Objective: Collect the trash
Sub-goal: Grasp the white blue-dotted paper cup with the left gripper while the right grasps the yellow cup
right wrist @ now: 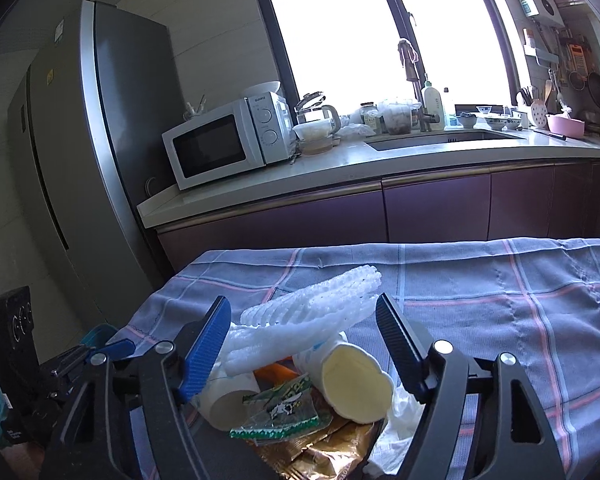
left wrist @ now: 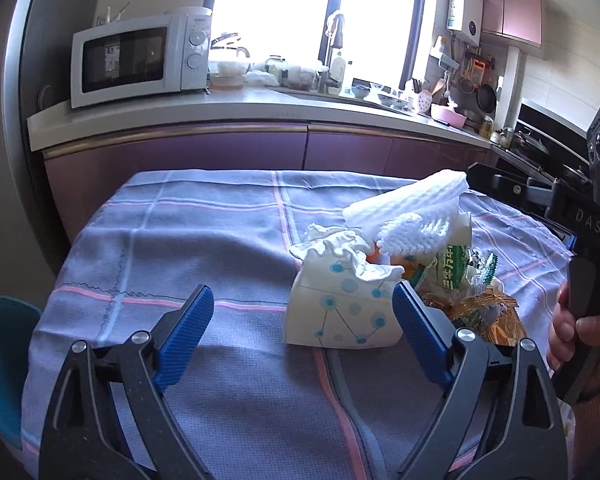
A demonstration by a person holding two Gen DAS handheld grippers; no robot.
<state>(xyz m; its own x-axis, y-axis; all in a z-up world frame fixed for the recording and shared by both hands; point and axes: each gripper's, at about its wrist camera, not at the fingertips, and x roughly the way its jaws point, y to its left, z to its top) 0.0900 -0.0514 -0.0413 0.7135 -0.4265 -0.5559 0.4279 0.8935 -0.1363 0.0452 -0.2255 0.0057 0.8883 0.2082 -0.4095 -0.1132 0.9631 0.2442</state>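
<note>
Left gripper (left wrist: 304, 300), jaws spread and holding nothing, left of the trash pile (left wrist: 384, 264) on the tablecloth (left wrist: 188, 232); pile's right half hidden behind its finger. Right gripper (right wrist: 304, 312), unclenched, straddles the pile (right wrist: 300, 368); the pile's near edge is cut off.

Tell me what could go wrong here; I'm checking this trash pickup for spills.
The white foam netting lies loosely on top of the heap, so a squeeze from the right tool might tip it off. The crushed paper cup sits by the left tool, whose right finger could shove it sideways. The green wrapper and gold wrapper may slide across the tablecloth.
</note>
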